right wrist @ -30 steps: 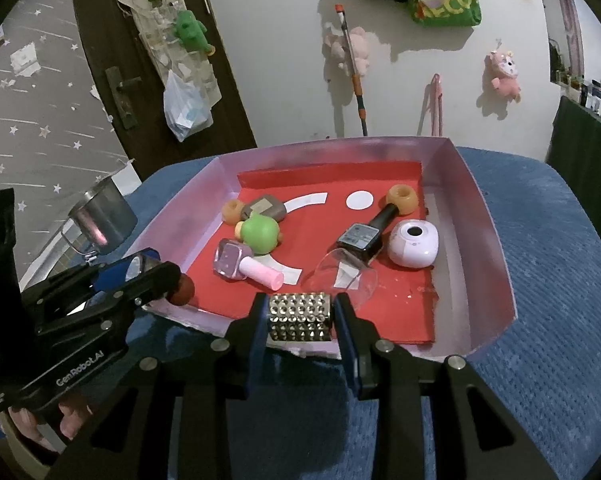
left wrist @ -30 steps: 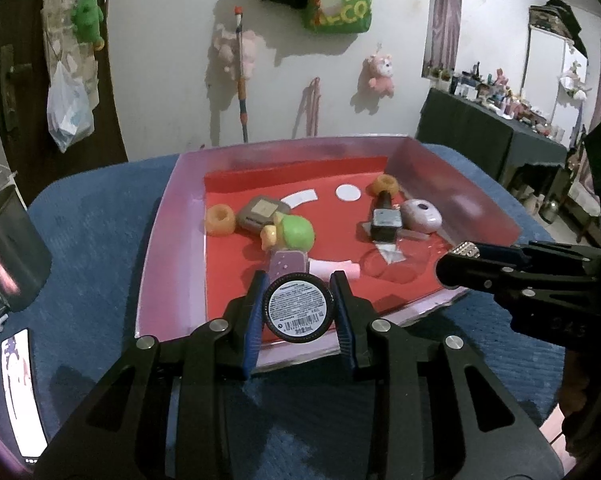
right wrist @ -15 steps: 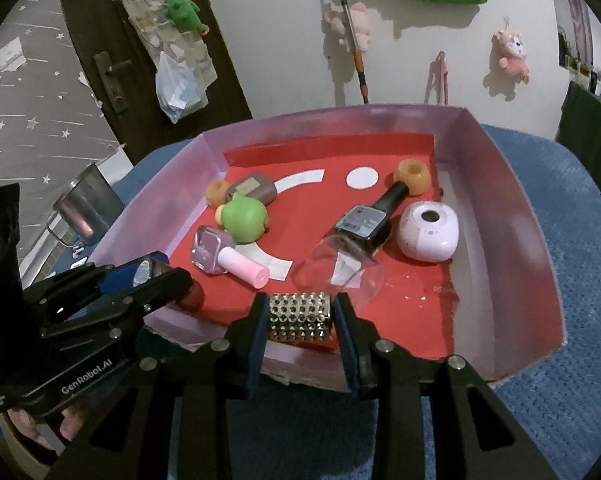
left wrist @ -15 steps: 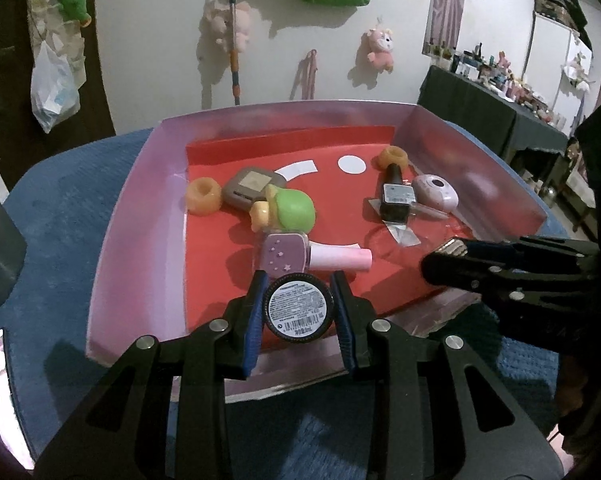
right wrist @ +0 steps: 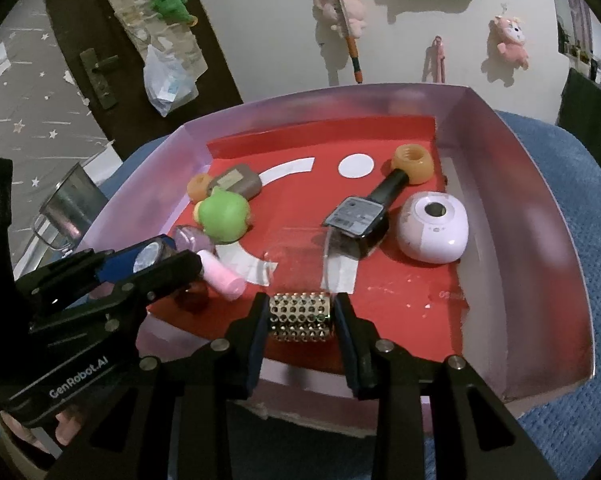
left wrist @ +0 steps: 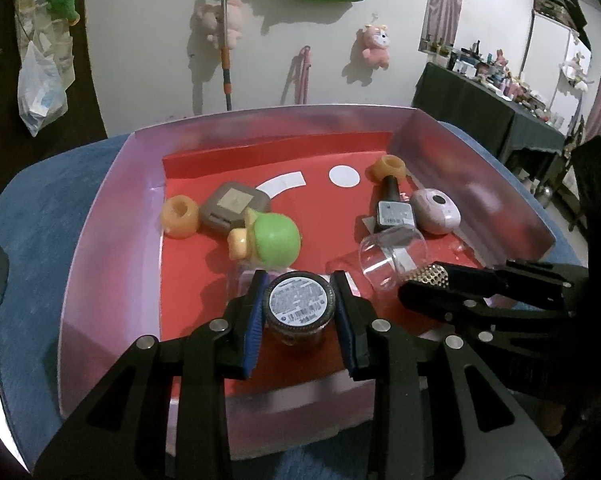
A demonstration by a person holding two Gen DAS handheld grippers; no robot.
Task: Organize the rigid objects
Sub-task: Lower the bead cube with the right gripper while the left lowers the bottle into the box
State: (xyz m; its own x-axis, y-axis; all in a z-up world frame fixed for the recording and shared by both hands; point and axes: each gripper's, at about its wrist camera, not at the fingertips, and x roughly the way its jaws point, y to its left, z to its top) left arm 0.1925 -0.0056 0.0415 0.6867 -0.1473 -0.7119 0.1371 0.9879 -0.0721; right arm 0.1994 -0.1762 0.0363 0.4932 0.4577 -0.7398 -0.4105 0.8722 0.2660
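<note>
On left hand-held gripper [right wrist: 168,264]: "GenRobot.AI"

Left hand-held gripper [left wrist: 299,307] clamped on a small jar [left wrist: 299,309], pitched down. Right hand-held gripper [right wrist: 301,317] clamped on a studded cylinder [right wrist: 301,317], same pitch.

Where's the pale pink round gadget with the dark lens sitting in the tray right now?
The pink gadget lies on the tray's red floor near the right wall, touching the dark bottle, with an orange ring behind it.
</note>
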